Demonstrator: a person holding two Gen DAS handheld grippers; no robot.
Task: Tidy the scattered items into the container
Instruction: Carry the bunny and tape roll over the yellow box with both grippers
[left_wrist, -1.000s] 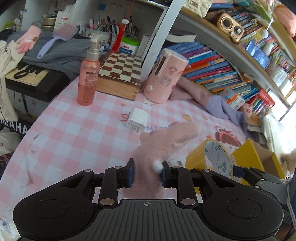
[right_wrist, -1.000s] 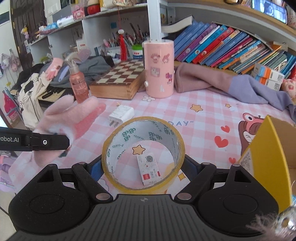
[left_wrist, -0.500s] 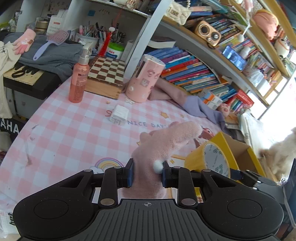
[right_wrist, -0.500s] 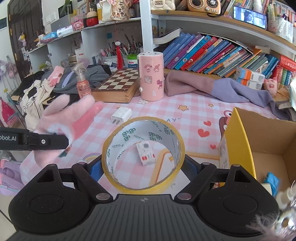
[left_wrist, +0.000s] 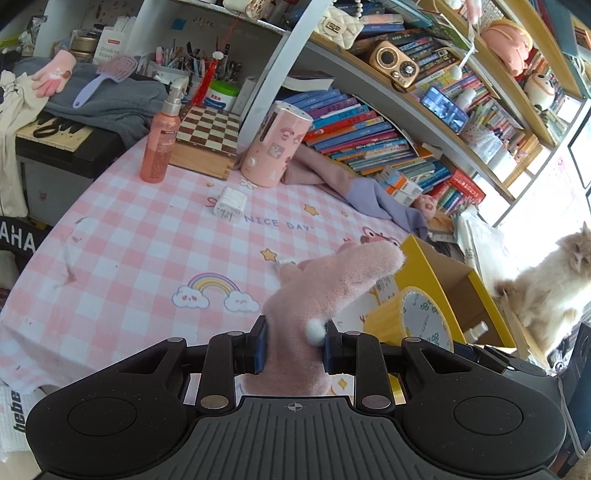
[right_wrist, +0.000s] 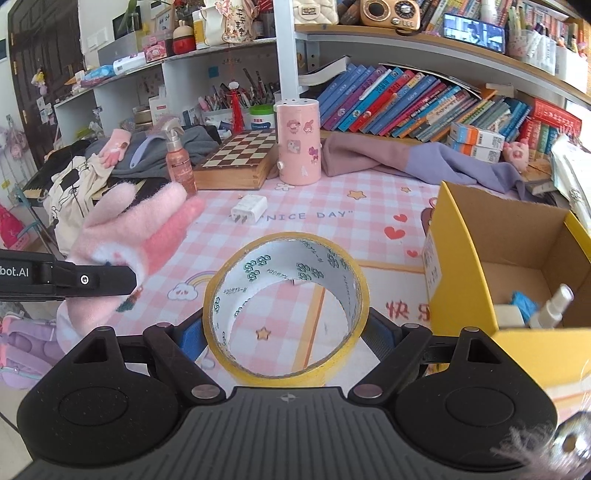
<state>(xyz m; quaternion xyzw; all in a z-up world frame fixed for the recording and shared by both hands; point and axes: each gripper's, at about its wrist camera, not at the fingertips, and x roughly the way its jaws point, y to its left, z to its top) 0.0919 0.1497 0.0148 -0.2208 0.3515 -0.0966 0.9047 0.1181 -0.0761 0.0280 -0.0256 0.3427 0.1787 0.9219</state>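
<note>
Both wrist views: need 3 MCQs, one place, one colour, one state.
1. Where is the white charger?
A. in the yellow box
B. on the checked cloth
C. on the chessboard

2. What colour is the tape roll's outer face?
A. yellow
B. blue
C. green

3. What is the left gripper doing?
A. open, empty
B. shut on the pink glove
C. shut on the spray bottle

Key: B, it lies on the cloth by the "NICE DAY" print; A, its outer band is yellow; B, both pads pinch the pink glove.
</note>
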